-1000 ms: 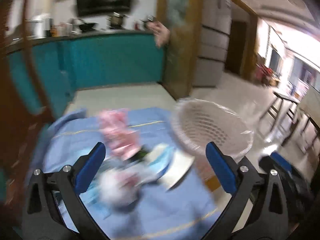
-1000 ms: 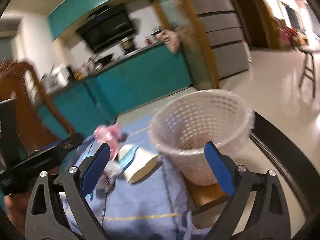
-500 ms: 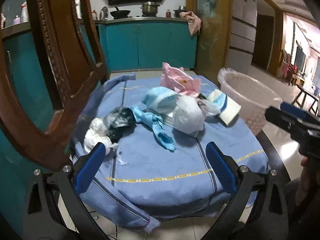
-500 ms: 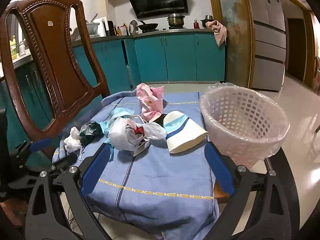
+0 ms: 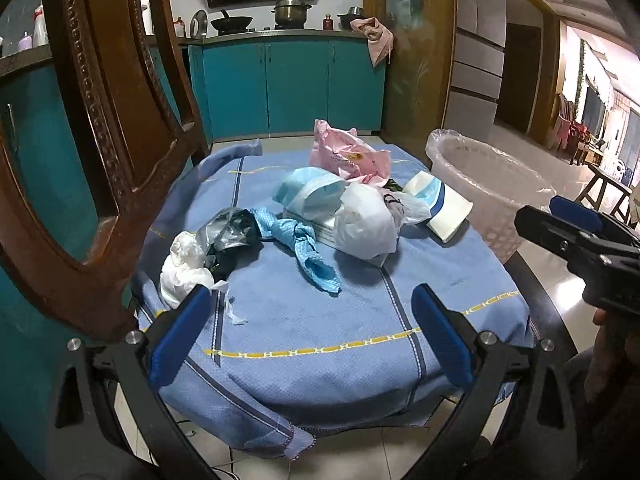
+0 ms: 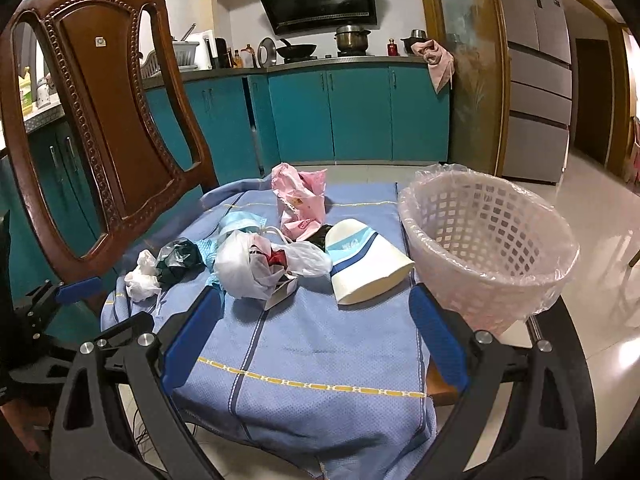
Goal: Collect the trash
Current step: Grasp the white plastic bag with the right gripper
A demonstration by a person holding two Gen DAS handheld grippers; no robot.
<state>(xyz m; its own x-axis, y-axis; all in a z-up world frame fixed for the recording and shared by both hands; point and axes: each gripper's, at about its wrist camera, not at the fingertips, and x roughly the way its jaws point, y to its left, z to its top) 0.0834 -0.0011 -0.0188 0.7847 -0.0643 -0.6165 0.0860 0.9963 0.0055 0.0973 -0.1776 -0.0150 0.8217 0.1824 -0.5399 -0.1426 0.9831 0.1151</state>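
Trash lies on a blue cloth (image 5: 320,320) over a round table: a white crumpled tissue (image 5: 182,268), a dark bag (image 5: 232,232), a blue rag (image 5: 308,252), a white plastic bag (image 5: 364,224), a pink bag (image 5: 348,156) and a tipped paper cup (image 5: 440,208). A lined white basket (image 5: 488,184) stands at the table's right. My left gripper (image 5: 312,336) is open and empty at the near edge. My right gripper (image 6: 316,336) is open and empty, just before the paper cup (image 6: 368,268) and beside the basket (image 6: 488,248).
A carved wooden chair (image 6: 104,120) stands at the table's left, close to my left gripper. Teal kitchen cabinets (image 6: 360,116) and a fridge (image 6: 536,72) are behind. Tiled floor (image 6: 600,208) lies to the right.
Both grippers have pulled back from the table and steadied. The views went from blurred and close to a wider, sharp look at the whole table. Both stayed open.
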